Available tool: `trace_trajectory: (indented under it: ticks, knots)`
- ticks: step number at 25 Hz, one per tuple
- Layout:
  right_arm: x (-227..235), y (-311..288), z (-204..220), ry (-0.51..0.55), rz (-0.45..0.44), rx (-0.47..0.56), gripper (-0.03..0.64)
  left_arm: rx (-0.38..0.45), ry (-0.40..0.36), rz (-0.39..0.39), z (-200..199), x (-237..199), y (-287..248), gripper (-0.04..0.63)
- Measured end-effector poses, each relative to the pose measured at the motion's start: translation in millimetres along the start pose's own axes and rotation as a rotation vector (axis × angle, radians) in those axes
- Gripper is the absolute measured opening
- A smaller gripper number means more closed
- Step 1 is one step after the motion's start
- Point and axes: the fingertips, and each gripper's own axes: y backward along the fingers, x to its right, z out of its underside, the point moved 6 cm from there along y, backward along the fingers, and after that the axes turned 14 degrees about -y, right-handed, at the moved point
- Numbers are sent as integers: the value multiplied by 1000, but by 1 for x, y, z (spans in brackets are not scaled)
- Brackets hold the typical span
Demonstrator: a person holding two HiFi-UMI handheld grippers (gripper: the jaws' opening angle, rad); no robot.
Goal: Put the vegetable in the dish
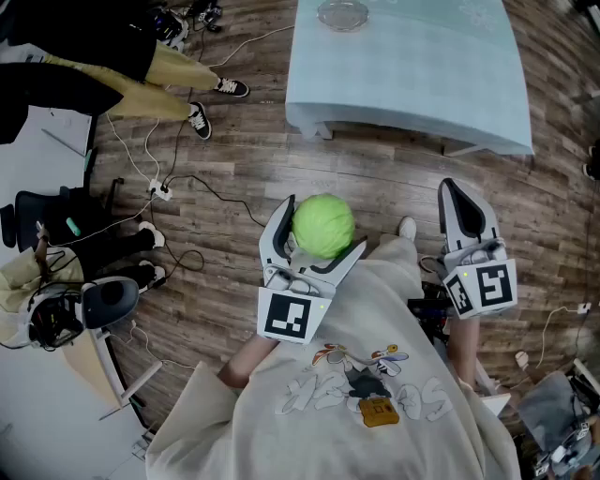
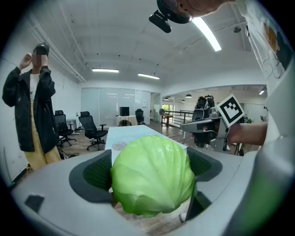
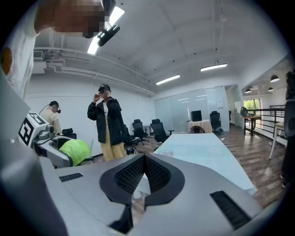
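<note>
At the far left a person (image 1: 155,70) in a dark jacket and yellow trousers stands on the wooden floor (image 1: 234,169), among loose cables.

Next along, the left gripper (image 1: 322,234) holds the vegetable, a round green cabbage (image 2: 152,177). Its jaws are spread wide, with a pad pressed to each side of the head. The cabbage is carried in the air over the floor, close to the wearer's body and well short of the worktop (image 1: 422,75).

That worktop, under a pale blue cloth, lies ahead and a little to the right. The clear glass dish (image 1: 342,15) sits on it near the far side and looks empty.

At the right, the right gripper (image 1: 454,199) is closed with its pads together and nothing between them. It hangs beside the wearer and takes no part.

I judge the task to be partly done. The cabbage has been picked up and is firmly held. What is left is most of the work: carrying it across to the worktop, reaching over the cloth to the dish, lowering it in, and letting the jaws off. Being round, it may roll if set near the rim.
</note>
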Motion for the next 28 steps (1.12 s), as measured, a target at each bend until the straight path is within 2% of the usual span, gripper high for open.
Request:
trace_trajectory:
  ticks: [3,5,9,14,16,19,24,28]
  knots:
    - [-90,-29,23,-12,43,17,21,2,-42,13,28,-66,48,520]
    - [-136,-36,41,-1,59,-14,21,-2,-50,27,47,-98,74,520]
    - [-180,-34,64,-18,100,-55,21,-15,-31,61,71,-128,100,520]
    - [-183,-23,61,-29,168,-41,21,34,-66,108,66,-124,108,520]
    - [-183,-20,52,-52,166,-10,21,62,-68,123,57,-119,108,520]
    - [-187,-17,45,-48,154,5,21,98,-120,158,47,-113,106,520]
    - [-170,-5,45,-18,137,8,23,75,-102,133,43,-103,95,520]
    - [-151,6,52,-35,147,6,21,85,-156,142,46,-93,83,520]
